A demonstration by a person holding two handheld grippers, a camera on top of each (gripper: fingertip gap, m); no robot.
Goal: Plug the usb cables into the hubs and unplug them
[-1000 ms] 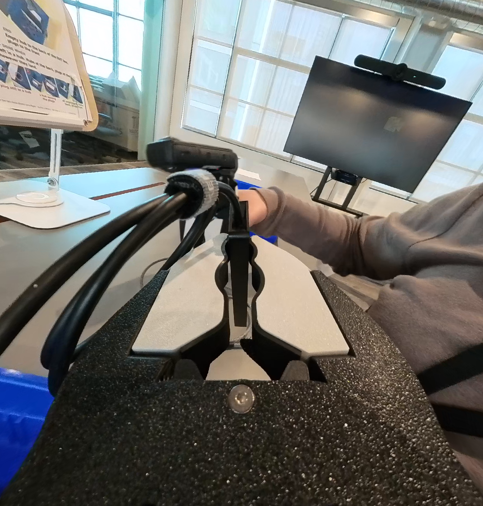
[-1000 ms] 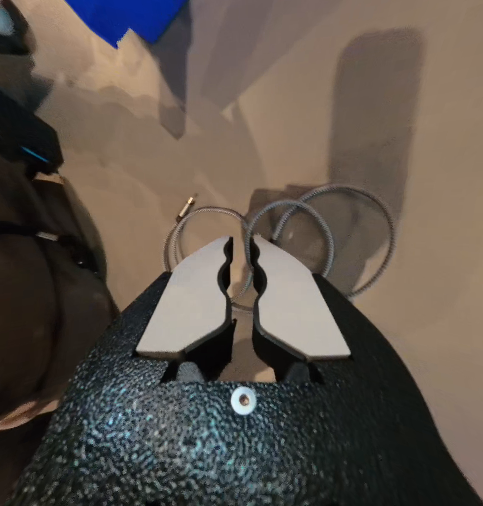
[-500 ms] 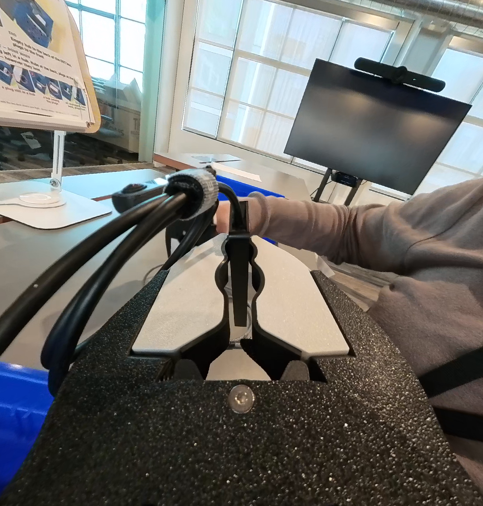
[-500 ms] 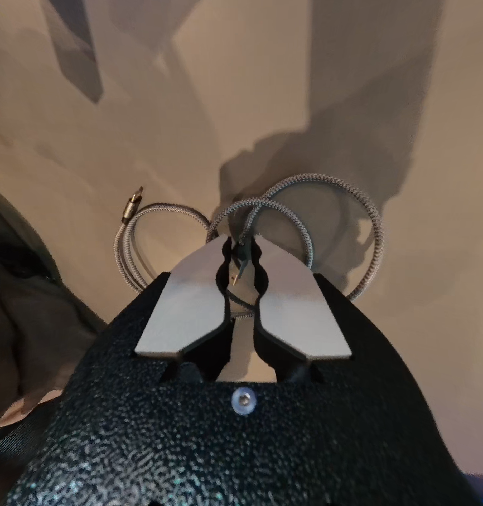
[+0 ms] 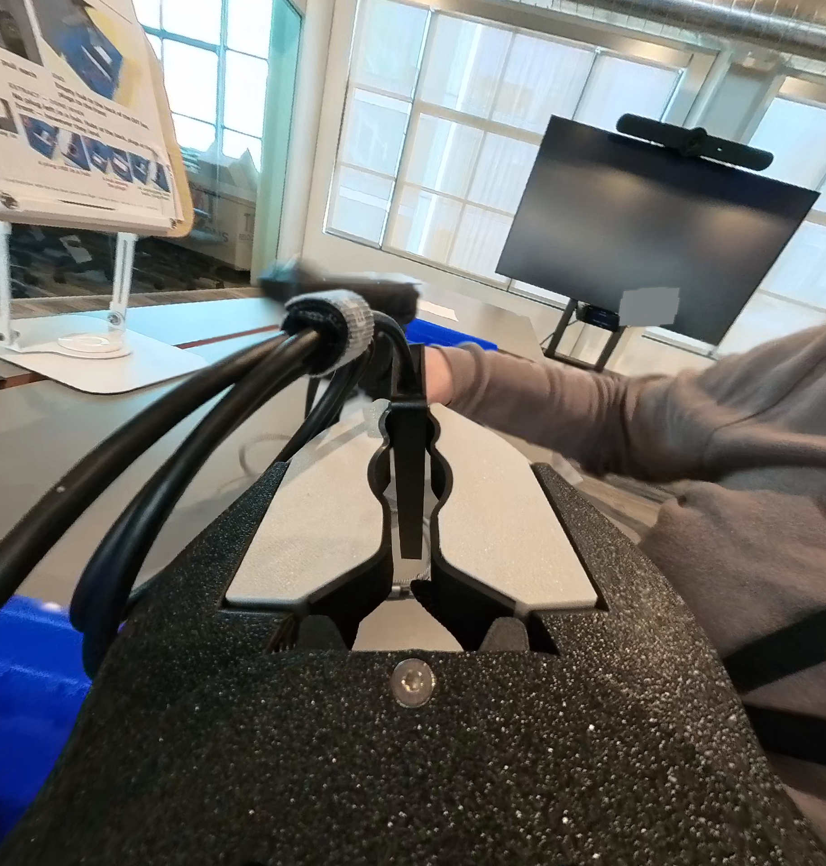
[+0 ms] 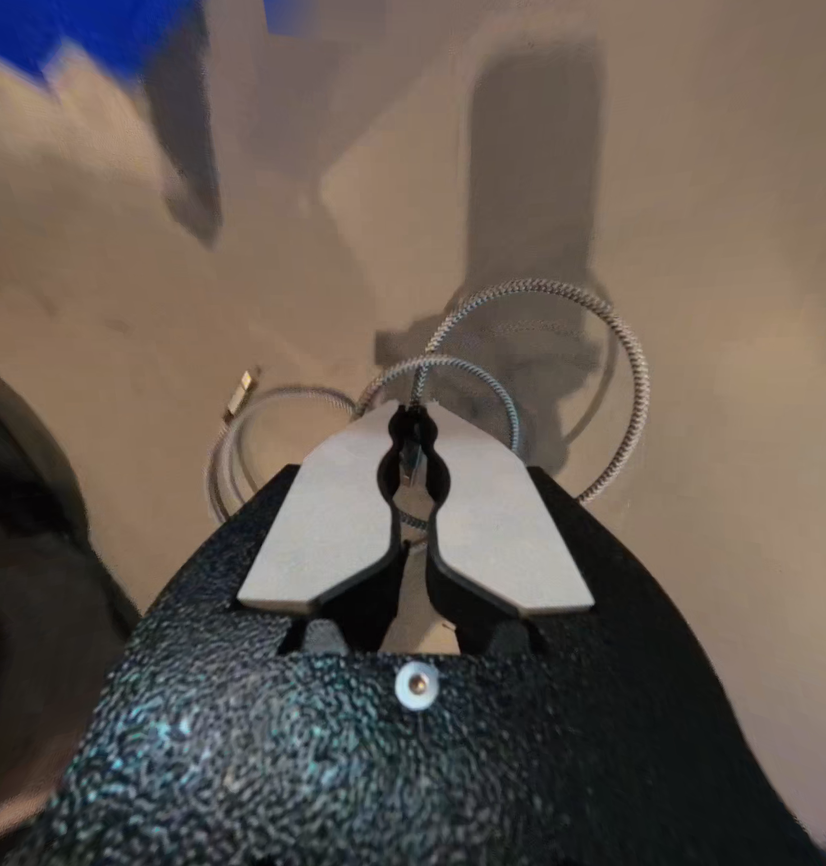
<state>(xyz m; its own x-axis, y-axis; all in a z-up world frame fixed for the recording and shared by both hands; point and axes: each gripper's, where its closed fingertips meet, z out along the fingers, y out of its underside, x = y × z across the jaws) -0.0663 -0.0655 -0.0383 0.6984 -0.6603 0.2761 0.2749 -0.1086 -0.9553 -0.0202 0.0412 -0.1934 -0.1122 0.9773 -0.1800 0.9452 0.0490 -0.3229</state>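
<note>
In the left wrist view my left gripper [image 5: 406,412] is shut on a thin black hub [image 5: 407,492], held edge-on between the fingers. Thick black cables [image 5: 167,445] leave it to the left, bundled by a strap [image 5: 327,328]. In the right wrist view my right gripper [image 6: 413,407] is shut on the plug [image 6: 410,461] of a grey braided usb cable [image 6: 631,356]. The cable lies coiled on the tan table [image 6: 120,281]. Its other connector [image 6: 241,392] lies free at the left.
A sheet on a white stand [image 5: 97,356] is at the table's back left. A blue bin [image 5: 22,679] is at the near left, another [image 5: 448,332] behind the hub. A person's grey sleeve [image 5: 612,421] reaches in from the right. A dark monitor [image 5: 645,234] stands beyond.
My right gripper came down on the braided cable's plug and closed on it. My left gripper kept its hold on the hub and shifted slightly.
</note>
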